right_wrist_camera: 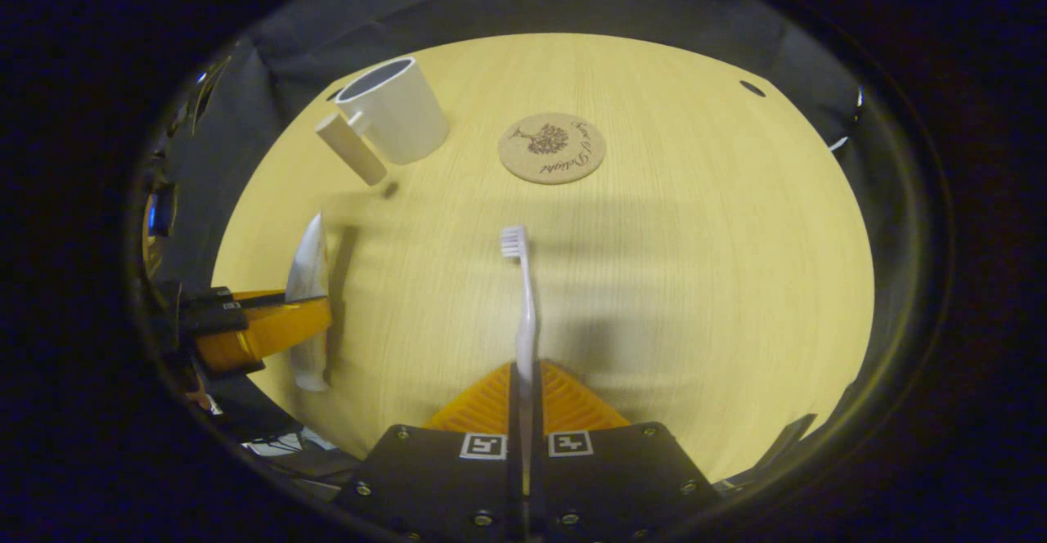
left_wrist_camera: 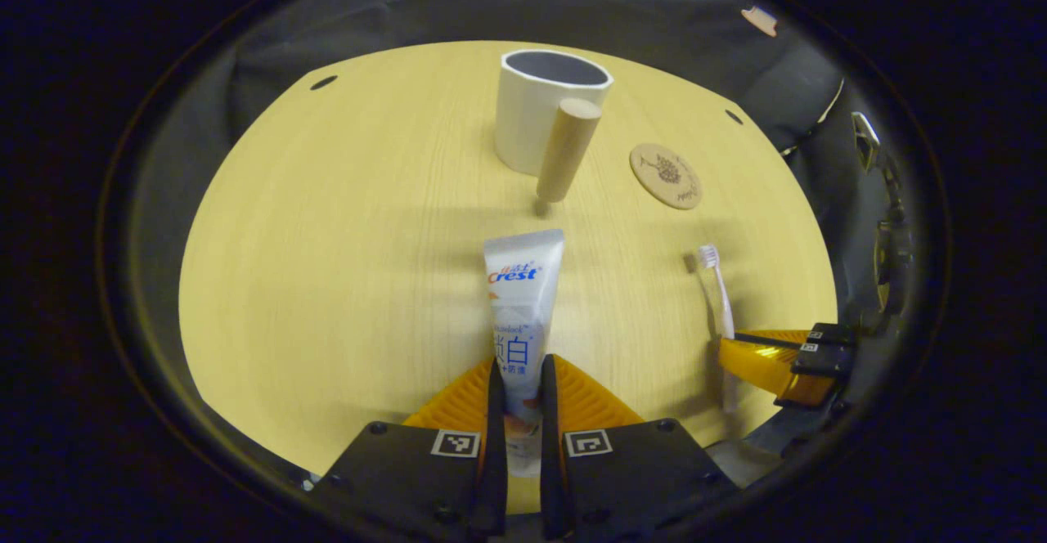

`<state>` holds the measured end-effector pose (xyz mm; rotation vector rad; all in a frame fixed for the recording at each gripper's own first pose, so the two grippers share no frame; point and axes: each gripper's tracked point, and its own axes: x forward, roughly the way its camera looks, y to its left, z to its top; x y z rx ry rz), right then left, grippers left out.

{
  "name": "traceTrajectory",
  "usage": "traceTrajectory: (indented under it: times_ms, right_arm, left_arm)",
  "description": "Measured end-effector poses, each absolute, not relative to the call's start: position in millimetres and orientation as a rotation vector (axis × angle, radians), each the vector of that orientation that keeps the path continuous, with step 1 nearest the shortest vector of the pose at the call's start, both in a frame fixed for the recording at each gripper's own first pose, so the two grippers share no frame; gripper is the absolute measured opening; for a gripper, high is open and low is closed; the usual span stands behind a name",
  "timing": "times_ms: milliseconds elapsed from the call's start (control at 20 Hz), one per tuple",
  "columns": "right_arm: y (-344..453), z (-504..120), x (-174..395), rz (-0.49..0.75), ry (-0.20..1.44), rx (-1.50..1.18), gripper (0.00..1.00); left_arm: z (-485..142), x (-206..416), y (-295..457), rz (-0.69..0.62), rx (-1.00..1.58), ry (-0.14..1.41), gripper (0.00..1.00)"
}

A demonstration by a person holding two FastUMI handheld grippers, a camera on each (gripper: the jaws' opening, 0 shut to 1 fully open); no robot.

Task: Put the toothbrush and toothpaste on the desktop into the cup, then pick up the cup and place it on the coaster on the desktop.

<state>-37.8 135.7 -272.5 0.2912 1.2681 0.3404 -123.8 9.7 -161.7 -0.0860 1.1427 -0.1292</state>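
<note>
My left gripper (left_wrist_camera: 521, 367) is shut on the lower end of a white toothpaste tube (left_wrist_camera: 523, 298), which points away toward the cup. The white cup (left_wrist_camera: 548, 109) stands upright at the far middle of the table, its wooden peg handle (left_wrist_camera: 567, 150) facing me. In the right gripper view, my right gripper (right_wrist_camera: 525, 371) is shut on the handle of a white toothbrush (right_wrist_camera: 523, 298), bristles forward. The round cork coaster (right_wrist_camera: 551, 147) lies beyond the brush head, to the right of the cup (right_wrist_camera: 397, 114). Each view shows the other gripper (left_wrist_camera: 769, 359) (right_wrist_camera: 262, 326) at its side.
The round light-wood table (left_wrist_camera: 343, 240) has small dark holes near its far edge (left_wrist_camera: 323, 83). Black cloth walls close in behind it. Open tabletop lies between the held items and the cup and coaster (left_wrist_camera: 665, 176).
</note>
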Motion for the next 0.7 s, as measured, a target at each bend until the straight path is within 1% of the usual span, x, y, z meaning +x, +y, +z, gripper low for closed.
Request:
traceTrajectory:
  times_ms: [300, 550, 700]
  right_arm:
    - [145, -239, -25, 0.389, 1.115, 0.396, 0.04]
    - [144, -202, -2, 0.405, 0.971, 0.467, 0.04]
    - [138, -178, 17, 0.402, 0.874, 0.485, 0.04]
  left_arm:
    - [-143, -105, 8, -0.116, -0.148, 0.983, 0.24]
    - [-94, -77, 45, -0.085, -0.193, 0.78, 0.24]
    - [-60, -64, 77, -0.066, -0.219, 0.633, 0.22]
